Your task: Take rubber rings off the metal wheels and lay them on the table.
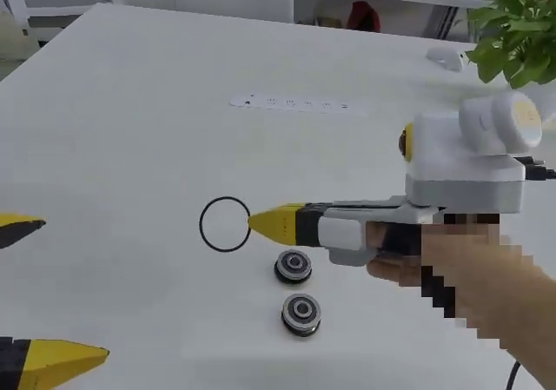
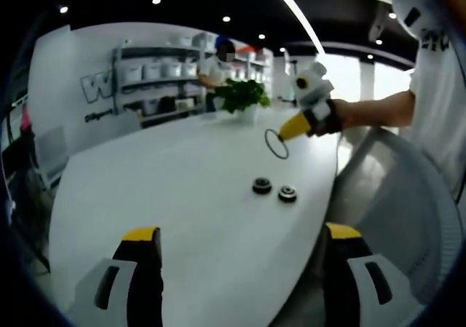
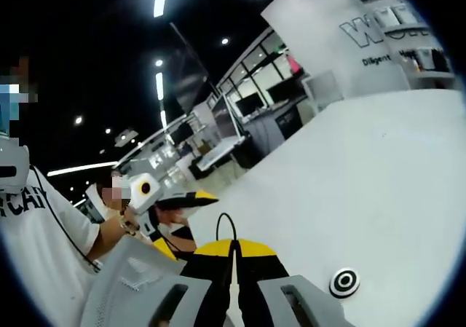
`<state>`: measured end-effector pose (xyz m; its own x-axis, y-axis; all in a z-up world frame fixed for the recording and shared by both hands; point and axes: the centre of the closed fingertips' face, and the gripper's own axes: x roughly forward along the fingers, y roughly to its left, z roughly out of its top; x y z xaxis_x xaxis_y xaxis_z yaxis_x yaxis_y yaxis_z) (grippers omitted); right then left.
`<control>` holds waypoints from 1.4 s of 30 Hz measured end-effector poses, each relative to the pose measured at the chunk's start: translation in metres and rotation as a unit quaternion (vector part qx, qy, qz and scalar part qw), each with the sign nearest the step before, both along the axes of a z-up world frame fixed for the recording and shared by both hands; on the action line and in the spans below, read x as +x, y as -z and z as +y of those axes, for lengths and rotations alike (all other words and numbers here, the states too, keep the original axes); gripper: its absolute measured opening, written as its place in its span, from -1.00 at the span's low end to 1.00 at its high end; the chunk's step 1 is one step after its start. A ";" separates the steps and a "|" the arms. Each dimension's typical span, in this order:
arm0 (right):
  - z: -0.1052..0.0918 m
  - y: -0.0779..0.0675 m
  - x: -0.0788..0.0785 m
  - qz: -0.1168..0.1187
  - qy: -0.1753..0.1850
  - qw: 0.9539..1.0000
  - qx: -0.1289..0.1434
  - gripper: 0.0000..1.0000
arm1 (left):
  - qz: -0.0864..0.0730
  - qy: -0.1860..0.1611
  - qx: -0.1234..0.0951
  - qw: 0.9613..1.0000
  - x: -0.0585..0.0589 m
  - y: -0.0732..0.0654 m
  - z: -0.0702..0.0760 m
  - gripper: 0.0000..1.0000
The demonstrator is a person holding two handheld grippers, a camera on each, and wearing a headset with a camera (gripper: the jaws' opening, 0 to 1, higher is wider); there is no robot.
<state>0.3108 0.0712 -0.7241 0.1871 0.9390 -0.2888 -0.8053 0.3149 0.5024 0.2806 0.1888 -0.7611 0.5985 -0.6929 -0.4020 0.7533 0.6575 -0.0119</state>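
My right gripper [image 1: 254, 223] is shut on the edge of a thin black rubber ring [image 1: 201, 225], which sticks out to the left of its yellow tips over the white table [image 1: 130, 129]. Whether the ring touches the table I cannot tell. Two metal wheels [image 1: 294, 266] [image 1: 301, 313] with dark rims lie just right of and below the tips. In the right gripper view the ring [image 3: 219, 225] rises from the shut tips [image 3: 233, 250], with one wheel [image 3: 344, 282] at lower right. My left gripper [image 2: 242, 234] is open with nothing between its jaws, far from the wheels [image 2: 262, 186] [image 2: 287, 193].
A white power strip [image 1: 300, 104] lies across the middle of the table. A potted plant [image 1: 517, 29] and a small white object [image 1: 447, 56] stand at the far right. Beyond the table's right edge is a grey chair [image 2: 393, 188]. Shelves line the back wall.
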 end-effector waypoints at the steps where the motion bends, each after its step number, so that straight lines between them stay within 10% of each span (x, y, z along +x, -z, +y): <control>1: 0.001 0.002 -0.001 0.002 -0.004 1.000 -0.004 -1.00 | 0.001 -0.002 -0.001 1.000 -0.001 0.001 0.001 0.85; 28: 0.013 0.093 0.001 0.040 -0.039 0.988 -0.146 -1.00 | 0.034 -0.001 -0.012 0.999 -0.009 0.019 -0.006 0.92; 42: 0.003 0.123 0.006 0.087 0.015 0.985 -0.146 -1.00 | 0.053 0.007 0.008 0.999 -0.014 0.029 -0.015 0.92</control>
